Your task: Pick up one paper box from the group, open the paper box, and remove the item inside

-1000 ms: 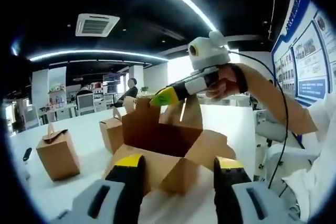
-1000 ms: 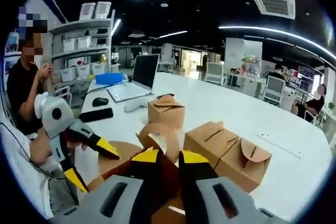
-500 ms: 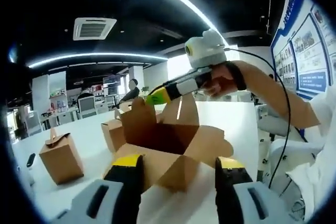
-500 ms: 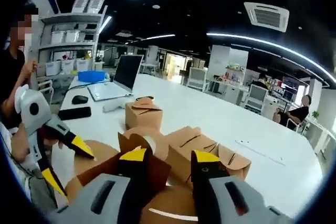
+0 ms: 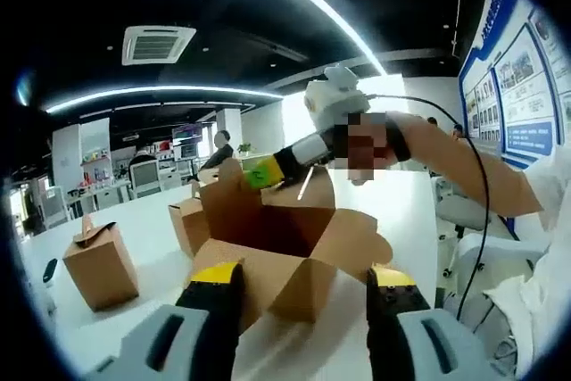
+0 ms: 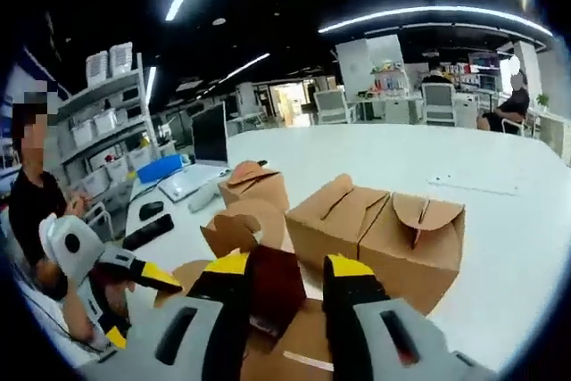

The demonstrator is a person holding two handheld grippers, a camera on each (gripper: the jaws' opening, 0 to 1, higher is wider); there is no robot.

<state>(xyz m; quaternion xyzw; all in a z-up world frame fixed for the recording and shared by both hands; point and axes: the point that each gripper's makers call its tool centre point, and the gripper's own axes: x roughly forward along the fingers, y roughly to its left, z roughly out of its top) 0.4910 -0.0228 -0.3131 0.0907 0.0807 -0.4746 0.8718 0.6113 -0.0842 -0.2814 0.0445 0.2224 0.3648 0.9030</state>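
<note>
The open paper box (image 5: pixel 285 247) sits on the white table (image 5: pixel 134 327) at twelve o'clock from the wide-open, empty left gripper (image 5: pixel 294 287), while the right gripper (image 6: pixel 284 276), jaws apart and empty, reaches inside it.

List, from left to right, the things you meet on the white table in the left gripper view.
Dark object at the table edge → closed paper box → second closed box → opened paper box with the right gripper above it.

Each claw (image 5: pixel 299 287) has grey arms and black fingers (image 5: pixel 212 296) tipped yellow; a black cable (image 5: pixel 477 167) trails over a white sleeve (image 5: pixel 544 220).
</note>
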